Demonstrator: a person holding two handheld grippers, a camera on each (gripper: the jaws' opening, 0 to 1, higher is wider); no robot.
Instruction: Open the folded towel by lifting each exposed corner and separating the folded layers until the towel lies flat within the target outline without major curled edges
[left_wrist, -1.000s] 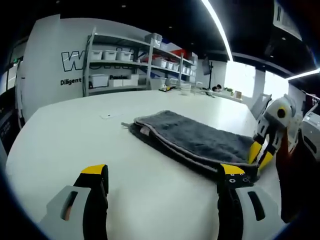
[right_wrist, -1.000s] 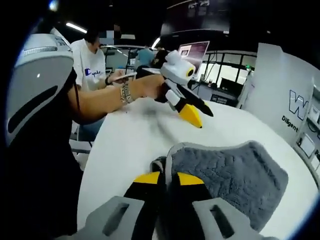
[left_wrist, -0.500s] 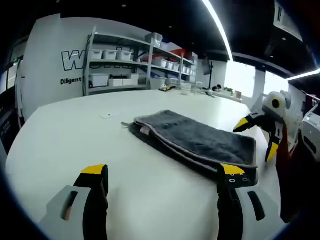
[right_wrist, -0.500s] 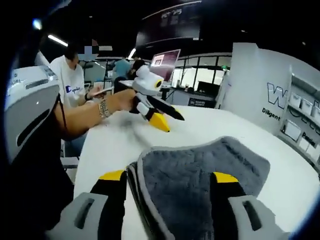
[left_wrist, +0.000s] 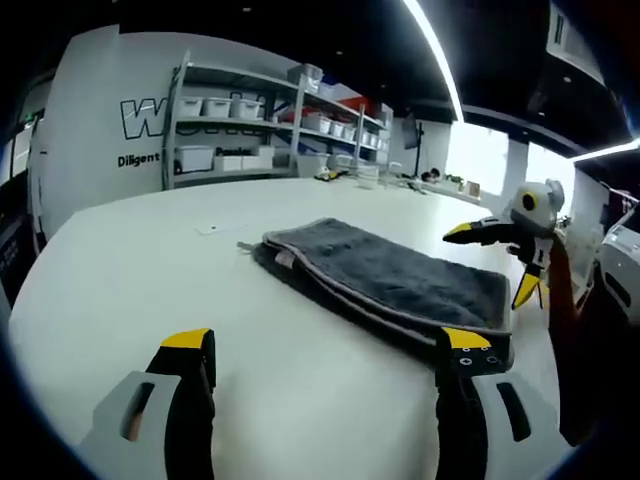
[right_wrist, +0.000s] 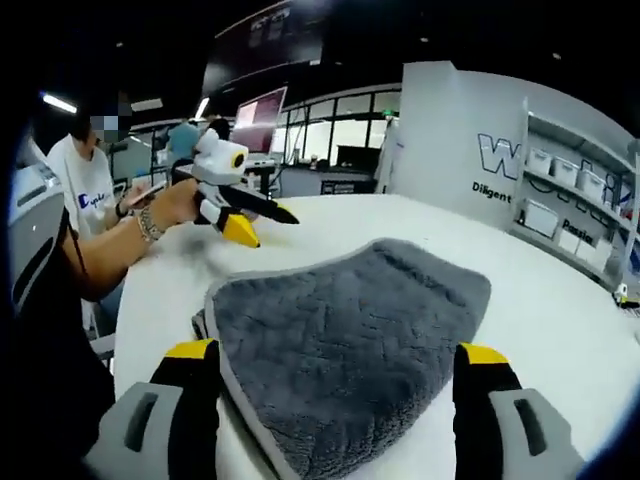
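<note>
Two hand-held grippers were in play, and neither had hold of anything. The left hand-held gripper (left_wrist: 325, 350) hovered low over the white tabletop (left_wrist: 150, 260) with its jaws spread wide, the grey folded towel (left_wrist: 390, 280) lying ahead and a little toward its right jaw. The right hand-held gripper (right_wrist: 335, 365) also stood spread, its yellow-tipped jaws straddling the near end of the towel (right_wrist: 345, 320), whose pale piped edge ran between them.

In the left gripper view the towel showed at least two stacked layers, with a small tag at the far-left corner. No target outline could be made out on the tabletop.

Judging by this, the step in hand was taking a first corner of the top layer. To do it well, the right hand-held gripper should probably come down on the near corner of the uppermost layer only, pinching just inside the piping rather than scooping the whole stack. A shallow bite would help separate the layers; a deep one risked catching the lower fold and dragging the towel across the smooth tabletop. The left hand-held gripper could press or pinch the lower layer at the opposite side to anchor it. The lift ought to be slow and peeled back along the fold, so that the plush cloth would unroll without curling at its edge.
</note>
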